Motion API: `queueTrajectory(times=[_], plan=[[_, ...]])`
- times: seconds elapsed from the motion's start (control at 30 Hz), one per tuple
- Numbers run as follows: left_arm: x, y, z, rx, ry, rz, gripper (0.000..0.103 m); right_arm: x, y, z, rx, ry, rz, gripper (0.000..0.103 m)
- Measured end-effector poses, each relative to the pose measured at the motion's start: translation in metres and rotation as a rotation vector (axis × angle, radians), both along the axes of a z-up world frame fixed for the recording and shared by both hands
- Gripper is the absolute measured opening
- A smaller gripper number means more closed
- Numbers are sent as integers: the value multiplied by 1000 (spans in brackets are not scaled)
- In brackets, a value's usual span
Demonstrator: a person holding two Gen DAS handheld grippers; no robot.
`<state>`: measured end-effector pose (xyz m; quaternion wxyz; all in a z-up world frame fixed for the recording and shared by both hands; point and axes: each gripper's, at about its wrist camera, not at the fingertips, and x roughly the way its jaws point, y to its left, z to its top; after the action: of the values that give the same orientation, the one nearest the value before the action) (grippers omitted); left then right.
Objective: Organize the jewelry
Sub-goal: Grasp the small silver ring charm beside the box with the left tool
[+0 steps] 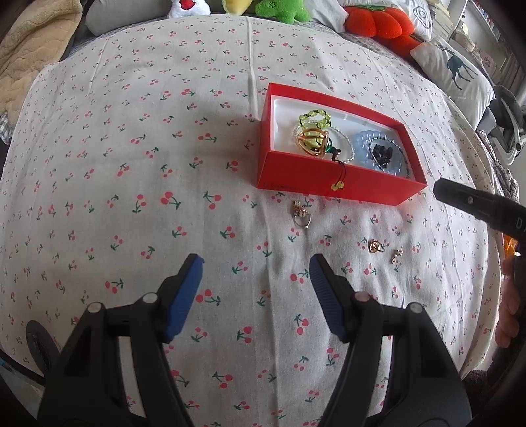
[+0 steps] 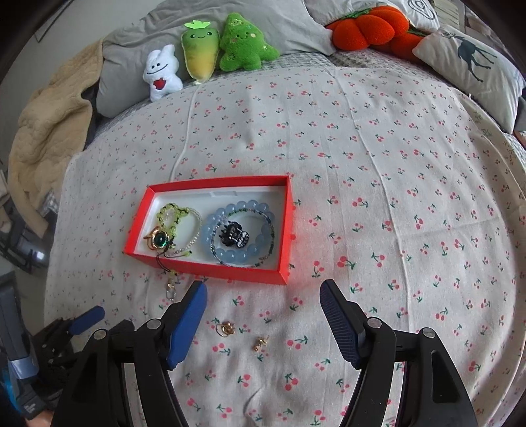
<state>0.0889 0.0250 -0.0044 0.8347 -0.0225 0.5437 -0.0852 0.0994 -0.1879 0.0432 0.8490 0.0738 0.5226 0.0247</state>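
Looking down my left hand-held gripper (image 1: pixel 256 262), I see its blue pads spread wide with nothing between them, hovering above the cherry-print bedspread (image 1: pixel 131 164). My right hand-held gripper (image 2: pixel 263 292) is likewise released and empty.

Nearest the right one, between its fingers in the right wrist view, lie a small gold ring (image 2: pixel 226 328) and, just beside it, a gold earring (image 2: pixel 259 343), both loose on the bedspread. To their left, close to the box's front wall, a silver ring with a charm (image 1: pixel 299 215) lies by itself; from the right wrist it sits just beyond the left fingertip.

Farther out is the open red box (image 2: pixel 286 230) with a white lining. Its left half holds a yellow-green beaded bracelet (image 2: pixel 172 213), a clear beaded strand and a gold pendant with a green stone (image 2: pixel 160 242), whose black cord hangs over the front wall. Its right half holds a pale blue beaded bracelet (image 2: pixel 230 256) around a small black hair claw (image 2: pixel 235 236).

Beyond the box, at the head of the bed, I see a white plush (image 2: pixel 161 74), a carrot plush (image 2: pixel 200 54), a green tree plush (image 2: pixel 245 44), an orange pumpkin cushion (image 2: pixel 365 28) and a deer-print pillow (image 2: pixel 473 65).
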Motion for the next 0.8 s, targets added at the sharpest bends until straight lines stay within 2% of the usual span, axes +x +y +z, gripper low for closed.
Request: queueTrajectory(times=[0.1, 0.23, 0.4, 0.53, 0.57, 0.73, 0.8], plan=[[-2, 1, -2, -6, 28, 4, 76, -7, -5, -8, -30, 44, -4, 74], [-2, 5, -5, -41, 60, 24, 77, -14, -12, -17, -15, 100, -21, 74], [1, 9, -9, -137, 104, 65, 77, -18, -19, -26, 37, 154, -49, 74], [4, 10, -7, -202, 92, 106, 77, -17, -22, -30, 53, 175, -66, 75], [4, 9, -6, -208, 81, 111, 76, -16, -23, -30, 54, 178, -69, 75], [13, -5, -11, -231, 73, 100, 48, -15, -23, -33, 65, 191, -74, 75], [16, -11, -17, -241, 85, 98, 43, -14, -24, -34, 68, 195, -75, 75]])
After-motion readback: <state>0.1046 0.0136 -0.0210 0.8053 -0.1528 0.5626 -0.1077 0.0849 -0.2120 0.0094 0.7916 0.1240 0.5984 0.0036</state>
